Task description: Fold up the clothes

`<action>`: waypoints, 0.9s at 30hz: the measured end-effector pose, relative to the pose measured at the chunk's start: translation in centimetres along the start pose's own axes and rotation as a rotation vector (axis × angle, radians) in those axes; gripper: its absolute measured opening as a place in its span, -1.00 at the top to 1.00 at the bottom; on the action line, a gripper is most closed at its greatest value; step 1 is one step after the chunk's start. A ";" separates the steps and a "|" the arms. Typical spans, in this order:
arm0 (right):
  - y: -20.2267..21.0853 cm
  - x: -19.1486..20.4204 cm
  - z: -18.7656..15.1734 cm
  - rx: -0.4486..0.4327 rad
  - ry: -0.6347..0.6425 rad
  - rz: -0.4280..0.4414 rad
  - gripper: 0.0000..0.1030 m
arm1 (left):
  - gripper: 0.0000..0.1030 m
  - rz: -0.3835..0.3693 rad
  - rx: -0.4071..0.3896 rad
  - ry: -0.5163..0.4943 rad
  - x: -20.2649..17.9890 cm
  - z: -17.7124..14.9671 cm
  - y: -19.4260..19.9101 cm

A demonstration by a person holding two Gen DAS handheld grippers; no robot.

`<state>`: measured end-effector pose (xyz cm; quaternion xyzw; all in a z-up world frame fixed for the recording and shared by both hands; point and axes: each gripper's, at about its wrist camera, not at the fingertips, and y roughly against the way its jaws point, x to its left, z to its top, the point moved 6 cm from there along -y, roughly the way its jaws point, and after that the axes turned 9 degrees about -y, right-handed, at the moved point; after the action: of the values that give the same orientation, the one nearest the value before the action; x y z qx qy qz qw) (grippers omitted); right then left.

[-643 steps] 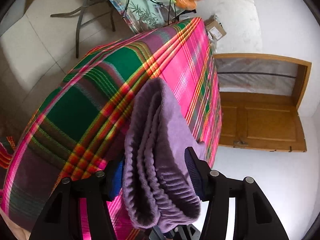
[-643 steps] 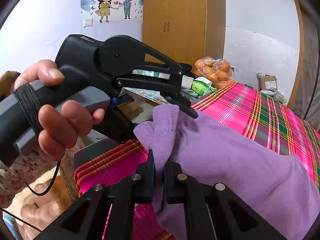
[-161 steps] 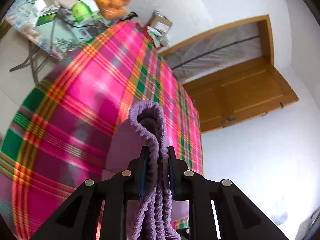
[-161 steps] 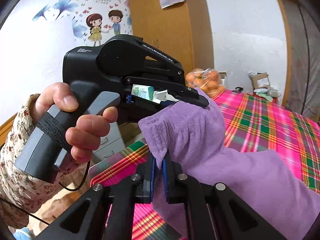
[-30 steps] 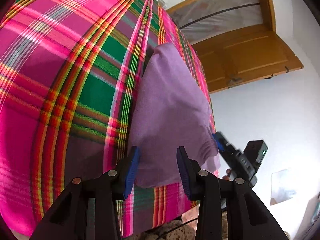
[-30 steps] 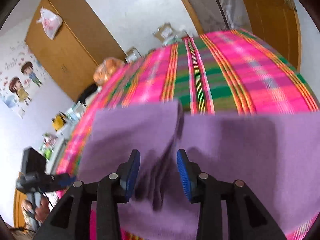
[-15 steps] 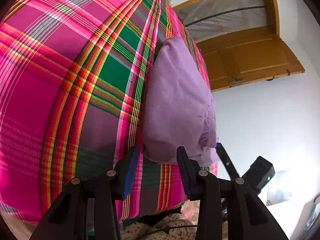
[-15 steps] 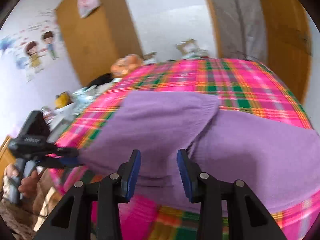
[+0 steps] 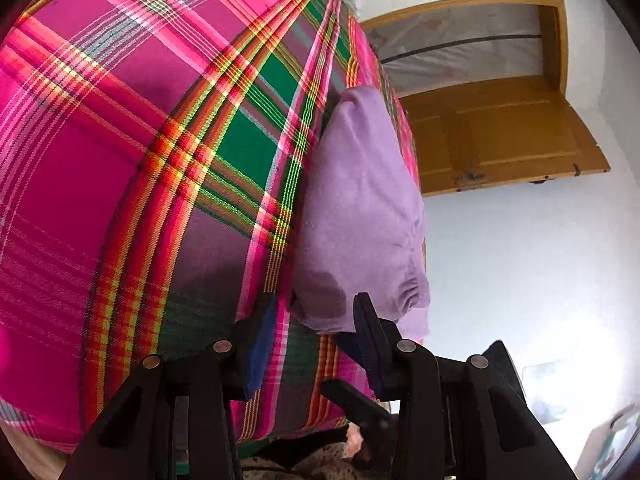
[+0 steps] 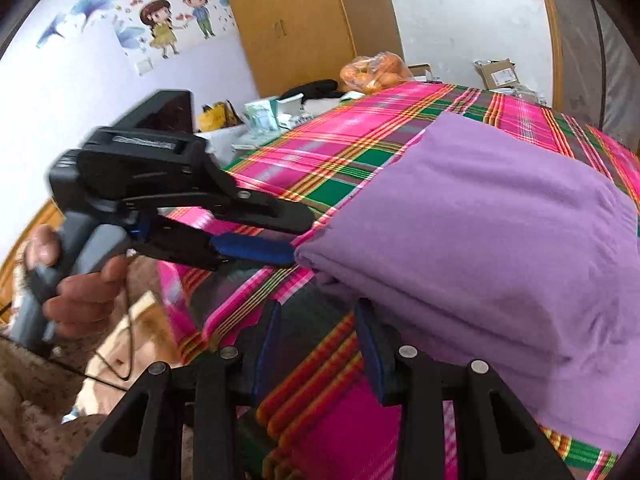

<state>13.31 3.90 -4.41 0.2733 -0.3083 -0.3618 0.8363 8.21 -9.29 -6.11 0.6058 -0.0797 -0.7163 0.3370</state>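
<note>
The left wrist view sits low at the near edge of the plaid-covered worktop (image 9: 160, 168), close in, rolled sideways, and faces along it toward the wooden door (image 9: 500, 132) with the folded purple garment (image 9: 360, 200) just ahead of its gripper (image 9: 312, 332). The right wrist view looks from the same edge, near the garment's (image 10: 500, 232) corner, facing across the worktop (image 10: 352, 132) toward the wardrobe (image 10: 304, 20). Both share the garment and plaid cloth, and the right view also takes in the left gripper (image 10: 280, 236).

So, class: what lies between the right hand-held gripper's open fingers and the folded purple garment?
Only bare plaid cloth. In the right wrist view the right hand-held gripper is open, just short of the folded purple garment.
</note>
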 end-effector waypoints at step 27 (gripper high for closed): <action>-3.7 3.4 2.1 -0.001 0.120 -0.061 0.09 | 0.21 -0.016 -0.017 -0.010 1.1 -0.2 1.3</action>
<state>12.07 -1.43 -4.45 0.3033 -0.2491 -0.3703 0.8419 8.83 -10.81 -6.35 0.5998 -0.0707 -0.7227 0.3361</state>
